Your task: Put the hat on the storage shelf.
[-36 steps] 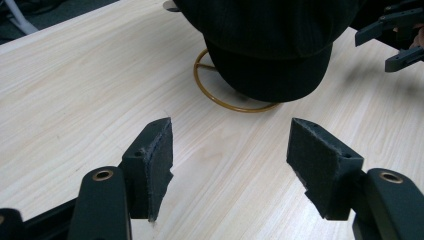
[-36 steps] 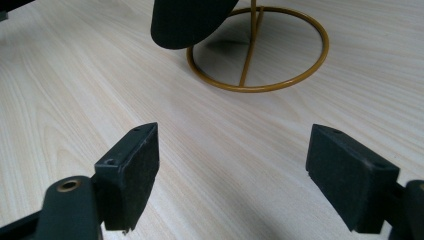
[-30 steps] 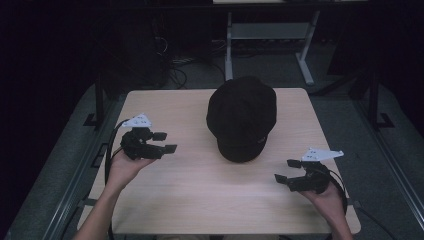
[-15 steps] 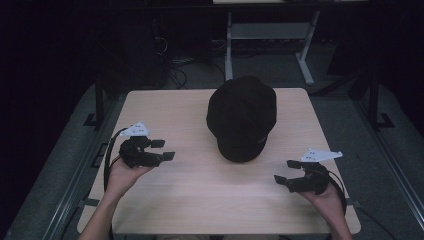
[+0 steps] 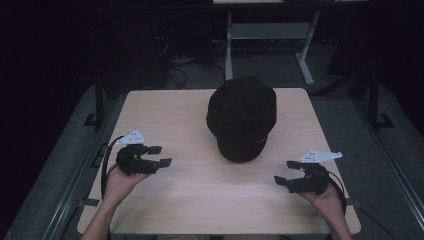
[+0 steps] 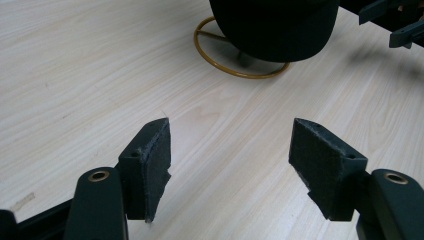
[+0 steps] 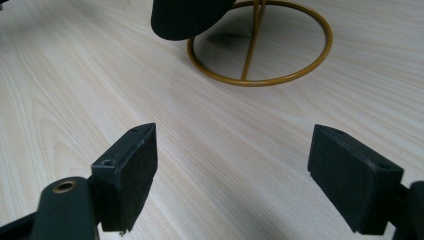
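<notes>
From above, a black cap sits toward the far middle of the wooden table, with the left gripper near the left edge and the right gripper near the right, both well apart from it. The gripper views reveal a gold wire stand with a ring base beneath the cap. Both claws gape wide, holding nothing.

Both forearms were bare, no sleeves showing. The left gripper and right gripper were black, each topped by a grey three-cornered plate. Black cables looped behind them.
</notes>
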{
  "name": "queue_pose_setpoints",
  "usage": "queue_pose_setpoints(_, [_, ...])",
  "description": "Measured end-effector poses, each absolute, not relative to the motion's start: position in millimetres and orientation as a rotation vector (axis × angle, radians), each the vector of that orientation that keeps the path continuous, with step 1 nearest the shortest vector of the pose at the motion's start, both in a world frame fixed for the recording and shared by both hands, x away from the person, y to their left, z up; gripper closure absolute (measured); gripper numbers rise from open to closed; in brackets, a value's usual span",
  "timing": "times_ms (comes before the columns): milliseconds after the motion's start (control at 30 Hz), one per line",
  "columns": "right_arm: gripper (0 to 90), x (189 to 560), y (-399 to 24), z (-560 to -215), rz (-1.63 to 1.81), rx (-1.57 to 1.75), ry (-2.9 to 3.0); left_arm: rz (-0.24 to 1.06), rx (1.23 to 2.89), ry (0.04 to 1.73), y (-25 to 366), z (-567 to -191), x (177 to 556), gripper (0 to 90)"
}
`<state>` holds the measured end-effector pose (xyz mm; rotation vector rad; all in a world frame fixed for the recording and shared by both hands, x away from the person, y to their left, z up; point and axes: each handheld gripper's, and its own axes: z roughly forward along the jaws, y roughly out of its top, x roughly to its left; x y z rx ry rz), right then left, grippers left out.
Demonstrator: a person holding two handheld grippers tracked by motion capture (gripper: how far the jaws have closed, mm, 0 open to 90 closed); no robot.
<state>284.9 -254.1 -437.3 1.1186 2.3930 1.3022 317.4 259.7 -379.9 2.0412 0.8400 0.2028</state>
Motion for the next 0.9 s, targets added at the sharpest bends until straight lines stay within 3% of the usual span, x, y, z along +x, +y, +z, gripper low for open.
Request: queue_pose_setpoints(900, [19.7,280.8,-254.7,-438.9,1.290,1.108,2.407,0.204,2.032,0.861,269.0,-401.5,292.8,32.0])
